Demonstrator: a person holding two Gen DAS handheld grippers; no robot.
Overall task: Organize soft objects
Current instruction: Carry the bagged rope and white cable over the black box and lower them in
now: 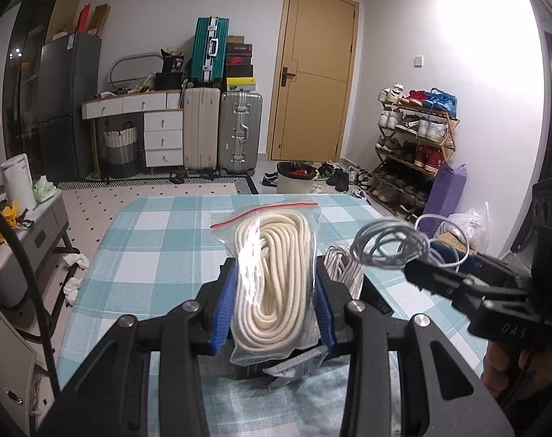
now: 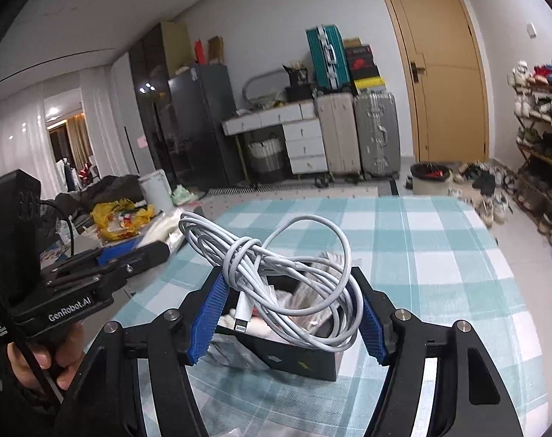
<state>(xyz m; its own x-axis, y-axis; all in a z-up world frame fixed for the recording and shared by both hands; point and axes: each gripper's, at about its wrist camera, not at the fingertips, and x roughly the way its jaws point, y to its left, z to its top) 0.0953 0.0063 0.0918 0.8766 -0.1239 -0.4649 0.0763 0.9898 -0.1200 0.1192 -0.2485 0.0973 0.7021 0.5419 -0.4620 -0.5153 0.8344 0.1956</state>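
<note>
My left gripper (image 1: 276,291) is shut on a clear zip bag (image 1: 272,233) that holds a coil of cream rope, lifted above the checked table (image 1: 159,240). To its right, my right gripper (image 1: 418,273) holds a bundle of white charging cable (image 1: 389,244). In the right wrist view this right gripper (image 2: 292,320) is shut on the cable bundle (image 2: 283,273), whose plug hangs down. A black open box (image 2: 301,360) with soft items inside stands below it. A patterned white rope (image 1: 343,266) lies in that box. The left gripper (image 2: 141,255) shows at the left, held by a hand.
The checked cloth (image 2: 440,255) covers the table beyond the box. A grey side cabinet (image 1: 39,233) stands left of the table. A shoe rack (image 1: 414,145), a bin (image 1: 296,178), suitcases (image 1: 239,134) and a door (image 1: 312,73) lie farther back.
</note>
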